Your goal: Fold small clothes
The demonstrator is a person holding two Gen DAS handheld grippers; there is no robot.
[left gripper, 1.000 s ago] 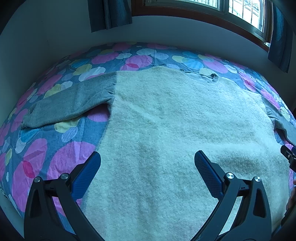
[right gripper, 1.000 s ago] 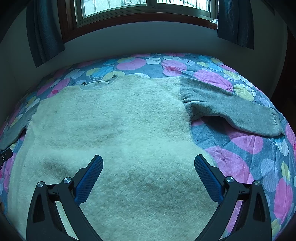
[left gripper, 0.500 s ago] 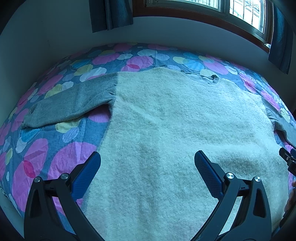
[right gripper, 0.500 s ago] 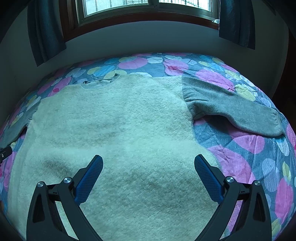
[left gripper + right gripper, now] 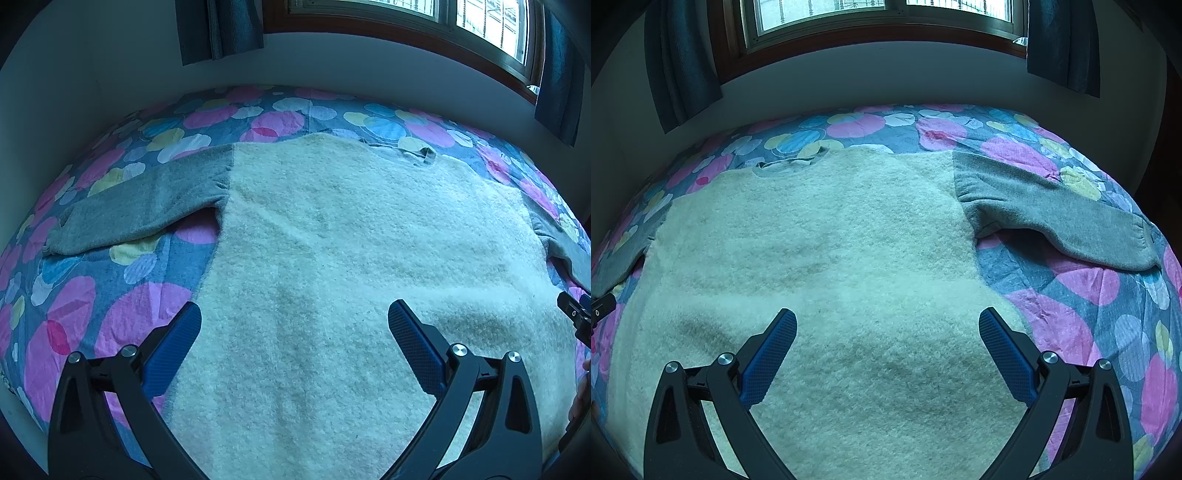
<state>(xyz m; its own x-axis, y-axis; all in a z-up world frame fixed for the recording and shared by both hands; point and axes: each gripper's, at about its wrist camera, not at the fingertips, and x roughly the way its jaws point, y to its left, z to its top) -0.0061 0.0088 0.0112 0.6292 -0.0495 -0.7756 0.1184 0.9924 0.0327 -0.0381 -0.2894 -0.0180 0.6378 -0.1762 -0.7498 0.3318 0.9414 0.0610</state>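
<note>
A small sweater with a fuzzy cream body (image 5: 351,258) (image 5: 820,258) lies flat on the bed, neck towards the window. Its grey left sleeve (image 5: 140,210) stretches out to the left; the grey right sleeve (image 5: 1056,218) stretches out to the right. My left gripper (image 5: 294,317) hovers open over the lower left part of the body, its left finger above the sweater's side edge. My right gripper (image 5: 887,319) hovers open over the lower right part of the body. Neither holds anything. The other gripper's tip shows at the frame edges (image 5: 574,317) (image 5: 600,308).
The bed wears a grey-blue sheet with pink, yellow and blue circles (image 5: 74,302) (image 5: 1089,306). A pale wall (image 5: 886,70), a wood-framed window (image 5: 849,14) and dark blue curtains (image 5: 218,29) stand behind the bed. The bed's left edge (image 5: 14,398) is close.
Both views have shifted slightly; the sweater sits a little lower in frame, as if both grippers rose or tilted a bit. The sweater has not moved, and both grippers stay open.
</note>
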